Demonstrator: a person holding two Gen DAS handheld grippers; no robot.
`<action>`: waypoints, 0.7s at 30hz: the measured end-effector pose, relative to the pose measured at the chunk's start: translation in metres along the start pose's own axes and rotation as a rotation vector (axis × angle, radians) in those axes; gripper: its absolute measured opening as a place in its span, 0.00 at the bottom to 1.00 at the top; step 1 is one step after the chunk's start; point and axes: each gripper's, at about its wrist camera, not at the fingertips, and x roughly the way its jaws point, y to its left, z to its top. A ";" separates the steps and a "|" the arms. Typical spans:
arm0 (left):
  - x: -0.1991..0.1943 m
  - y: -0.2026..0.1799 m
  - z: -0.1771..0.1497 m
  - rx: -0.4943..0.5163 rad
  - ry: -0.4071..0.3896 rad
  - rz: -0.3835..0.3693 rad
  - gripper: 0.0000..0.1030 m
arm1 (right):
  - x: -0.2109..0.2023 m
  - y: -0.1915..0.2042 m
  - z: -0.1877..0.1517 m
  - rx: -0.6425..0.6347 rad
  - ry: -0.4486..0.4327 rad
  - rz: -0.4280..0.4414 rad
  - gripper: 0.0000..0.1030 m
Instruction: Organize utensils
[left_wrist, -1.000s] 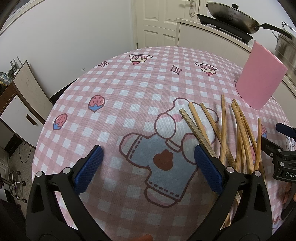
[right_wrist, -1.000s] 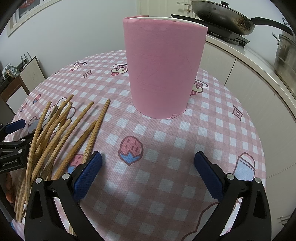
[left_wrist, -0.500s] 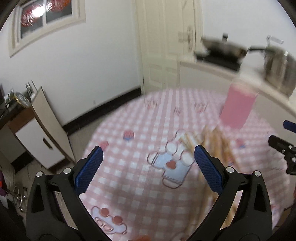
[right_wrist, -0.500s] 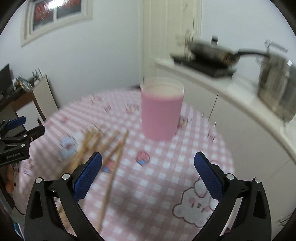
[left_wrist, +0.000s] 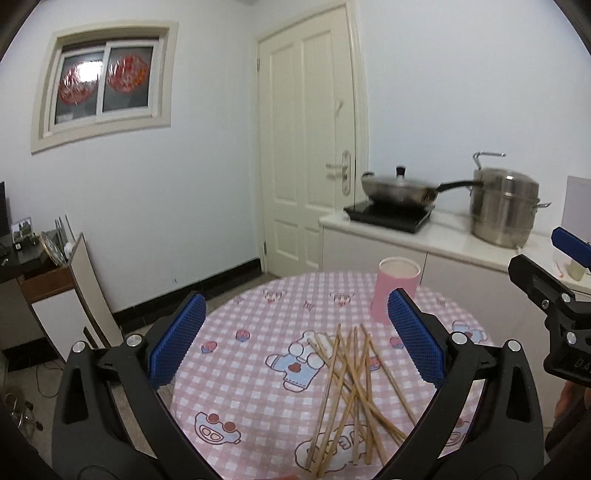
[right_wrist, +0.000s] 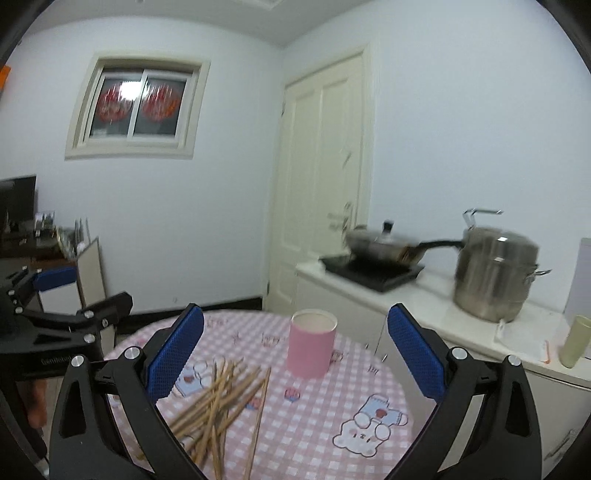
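I find the left tongs (left_wrist: 295, 336) wide apart, holding nothing, raised above the surface (left_wrist: 258, 398). The right tongs (right_wrist: 295, 350) likewise gape, touching nothing. The chopsticks (left_wrist: 351, 384) lie in a crossed heap just beside the pink cup (left_wrist: 397, 291), none inside.

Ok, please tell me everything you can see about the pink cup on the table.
The pink cup is a plain, straight-sided cylinder with a pale, lighter rim and an open top; its material looks like paper or card. It stands upright on the checked pink tablecloth, toward the far side of the round table, near the white counter. Nothing can be seen inside it. The wooden chopsticks lie scattered nearer the cameras and do not touch it. Neither gripper touches it.
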 end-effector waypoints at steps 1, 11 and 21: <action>-0.007 -0.002 0.001 0.003 -0.018 -0.004 0.94 | -0.008 0.000 0.002 0.003 -0.023 -0.008 0.93; -0.041 -0.011 0.008 0.007 -0.103 -0.022 0.94 | -0.025 0.009 0.009 -0.026 -0.079 -0.027 0.93; -0.049 -0.012 0.008 0.013 -0.130 -0.009 0.94 | -0.035 0.013 0.007 -0.035 -0.096 -0.036 0.93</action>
